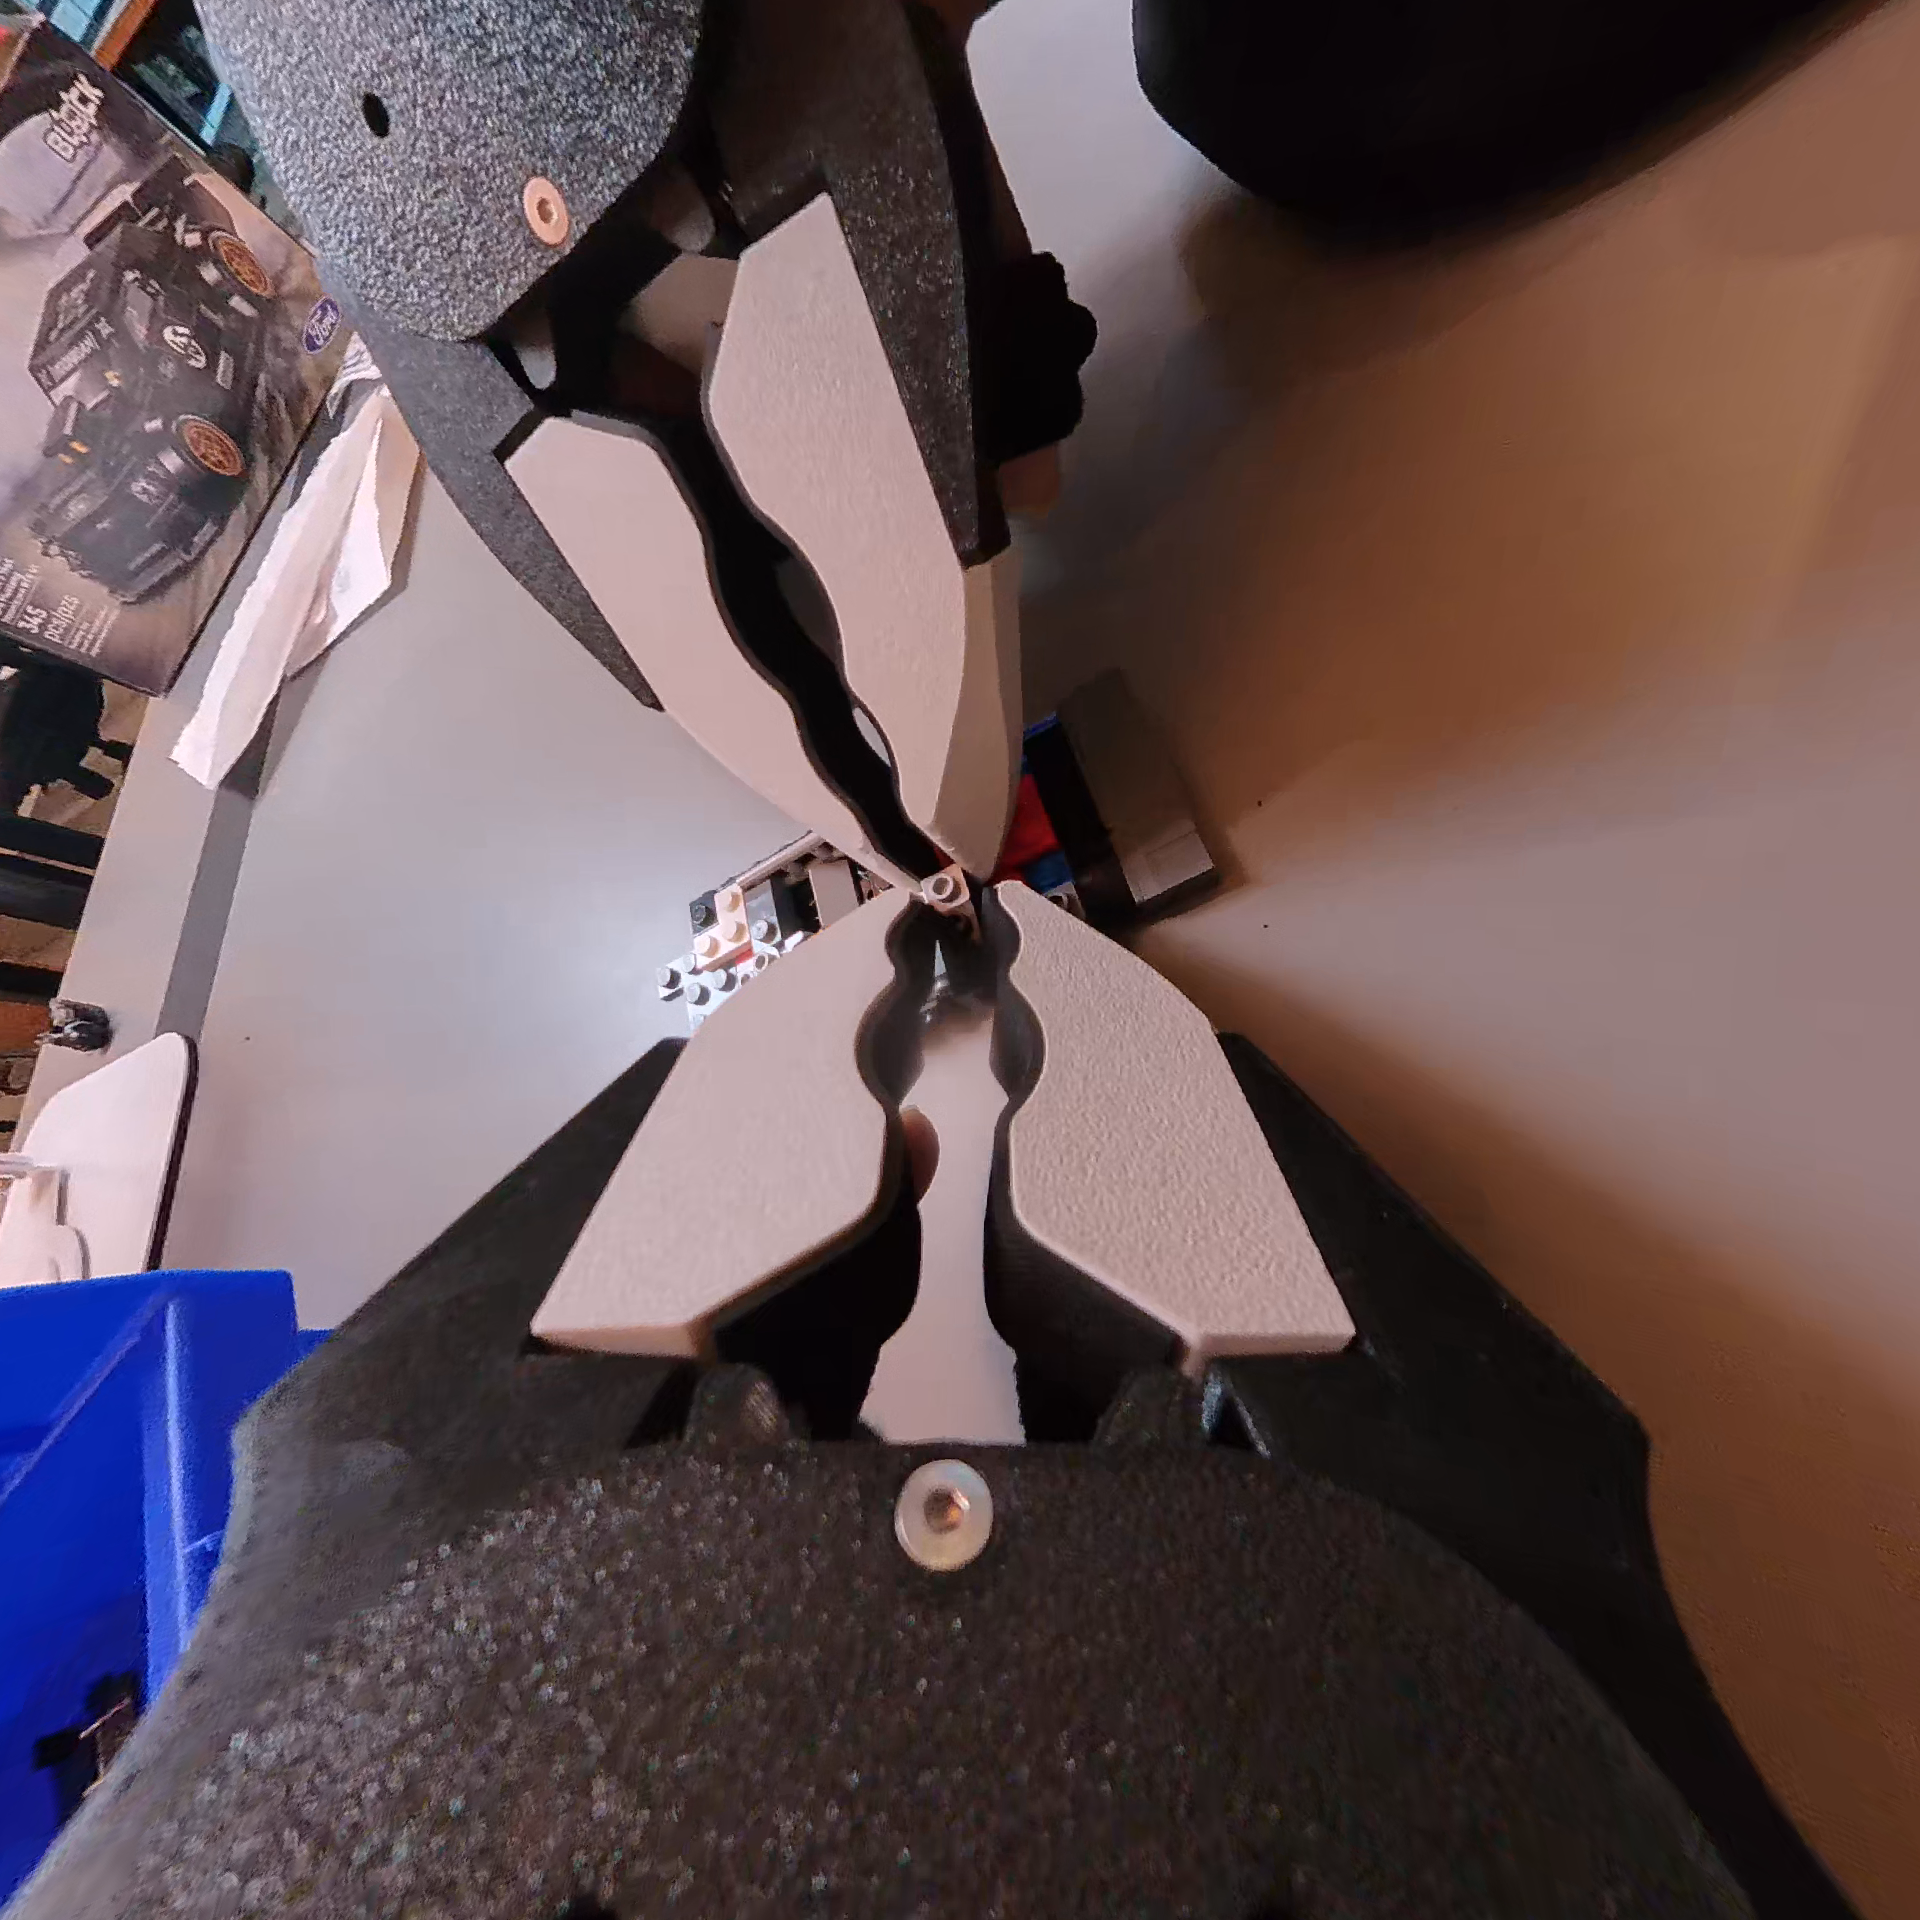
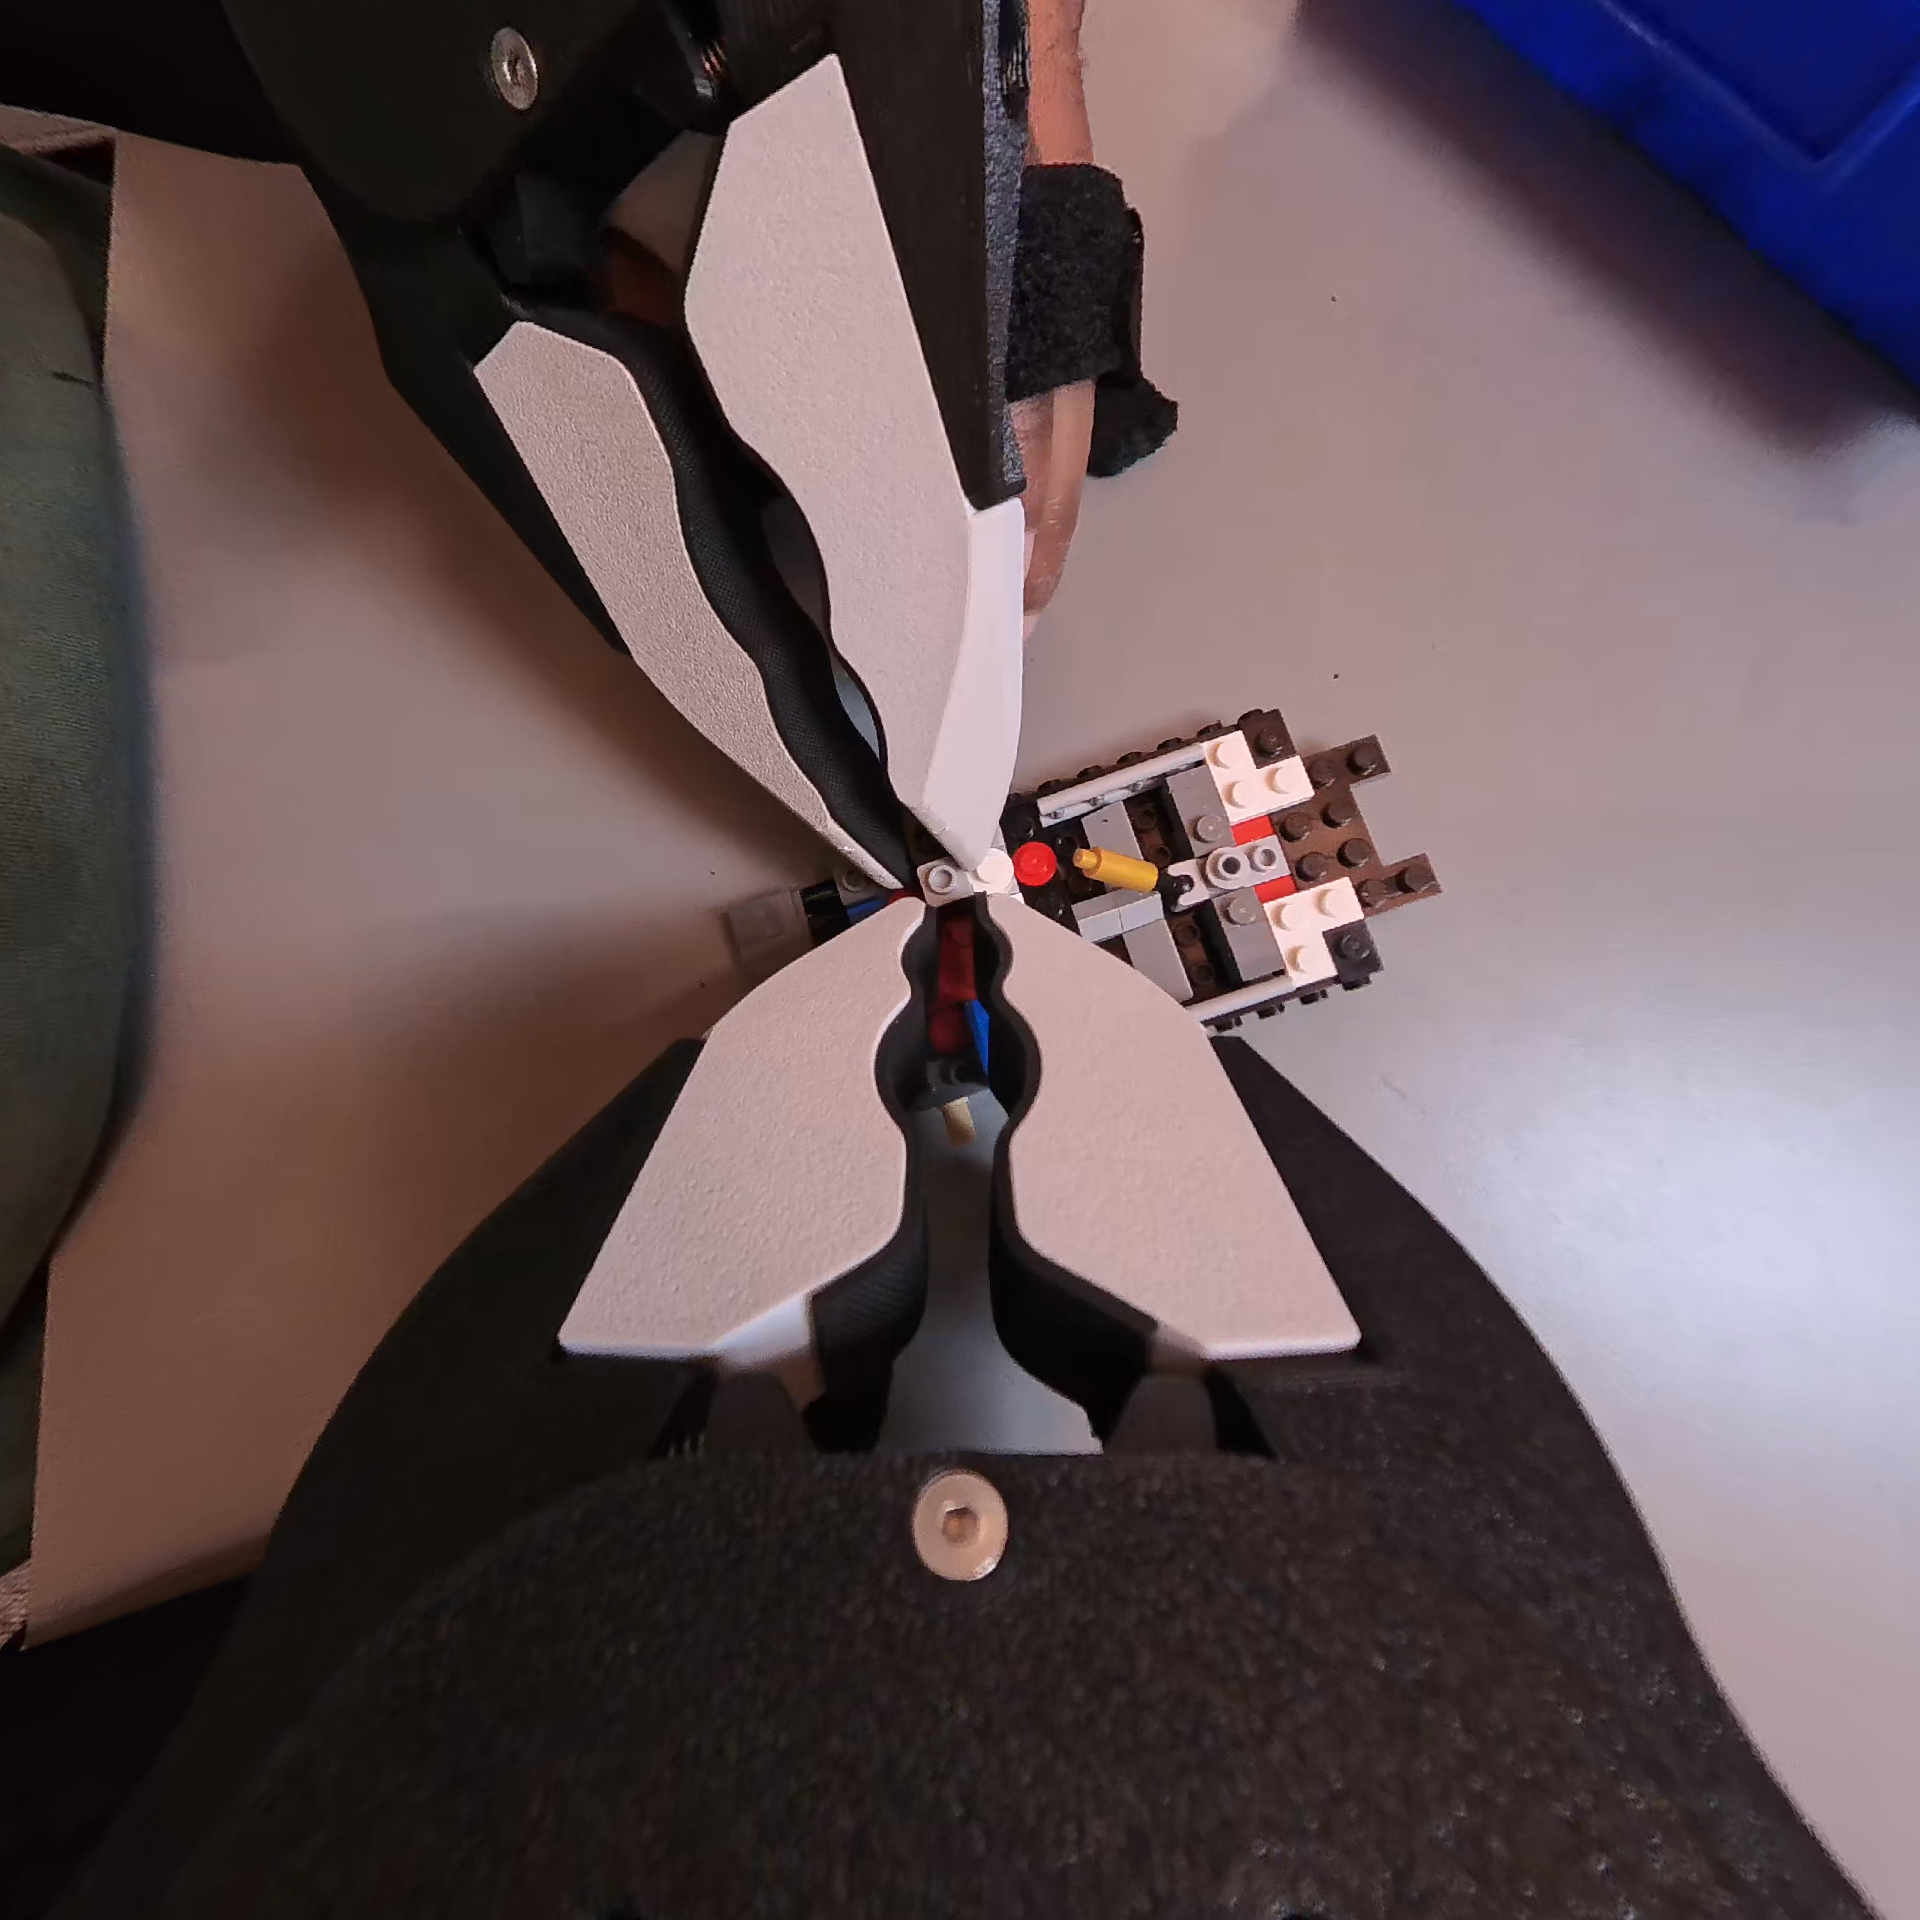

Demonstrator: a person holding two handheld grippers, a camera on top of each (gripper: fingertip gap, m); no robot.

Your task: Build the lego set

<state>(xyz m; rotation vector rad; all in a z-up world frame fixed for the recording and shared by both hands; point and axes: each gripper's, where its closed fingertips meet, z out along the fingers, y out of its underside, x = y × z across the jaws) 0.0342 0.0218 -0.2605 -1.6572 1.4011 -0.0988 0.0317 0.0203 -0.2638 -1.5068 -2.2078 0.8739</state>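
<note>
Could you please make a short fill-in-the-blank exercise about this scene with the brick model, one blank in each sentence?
1. The colour of the bin is ___.
2. On the brick model, the round stud beside the yellow peg is ___.
3. The box bears a picture of a ___.

Missing words: blue; red; car

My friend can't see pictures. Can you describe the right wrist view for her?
Two grippers meet tip to tip over a small brick model on a pale table, pinching a tiny grey brick. A blue bin sits behind.
</note>
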